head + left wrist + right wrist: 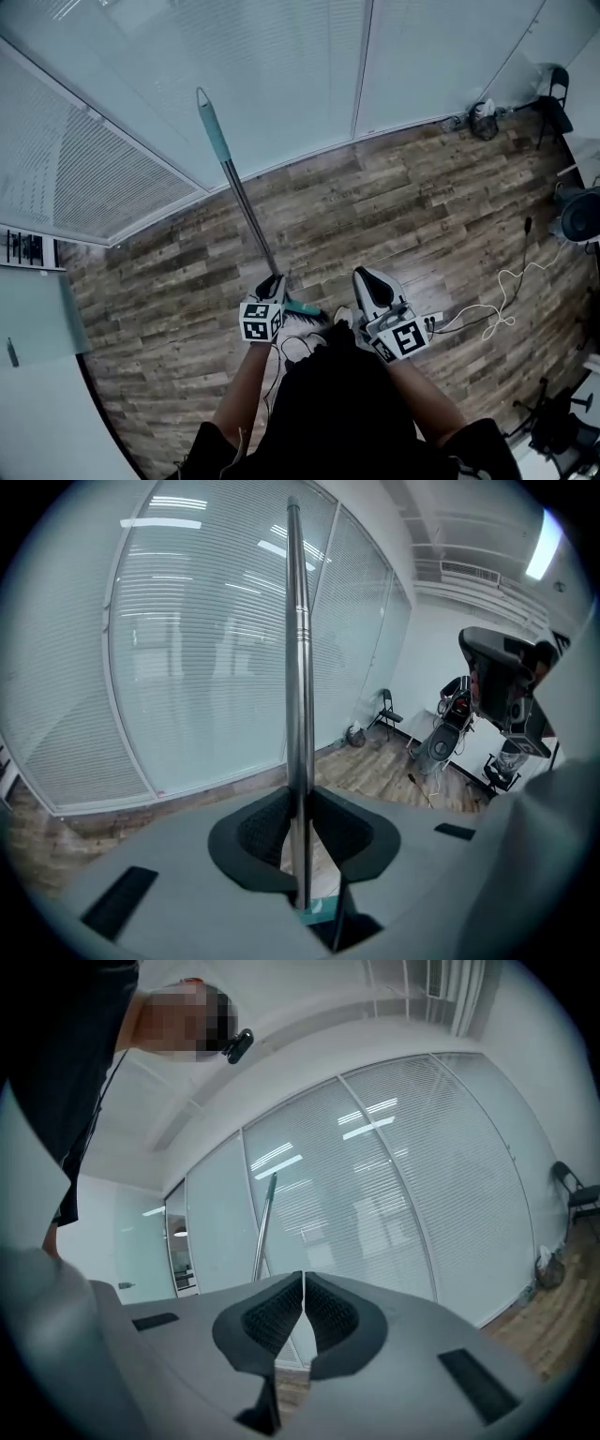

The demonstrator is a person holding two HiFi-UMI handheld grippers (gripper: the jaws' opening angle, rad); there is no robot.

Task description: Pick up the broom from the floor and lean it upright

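The broom (pixel 246 204) has a metal pole with a teal grip at its top end, and it stands steeply raised off the wood floor toward the glass wall. My left gripper (pixel 272 287) is shut on the lower pole, just above the teal broom head (pixel 302 307). In the left gripper view the pole (pixel 298 696) runs straight up from between the pads. My right gripper (pixel 367 283) hangs to the right of the broom, shut and empty; in the right gripper view its pads (pixel 302 1309) meet with nothing between them, and the pole (pixel 262 1227) shows beyond.
A curved glass wall with blinds (pixel 281 84) runs across the back. White and black cables (pixel 497 300) trail over the floor at the right. A fan (pixel 579 216) and a chair (pixel 555 94) stand at the far right. A white wall and door (pixel 37 319) close the left.
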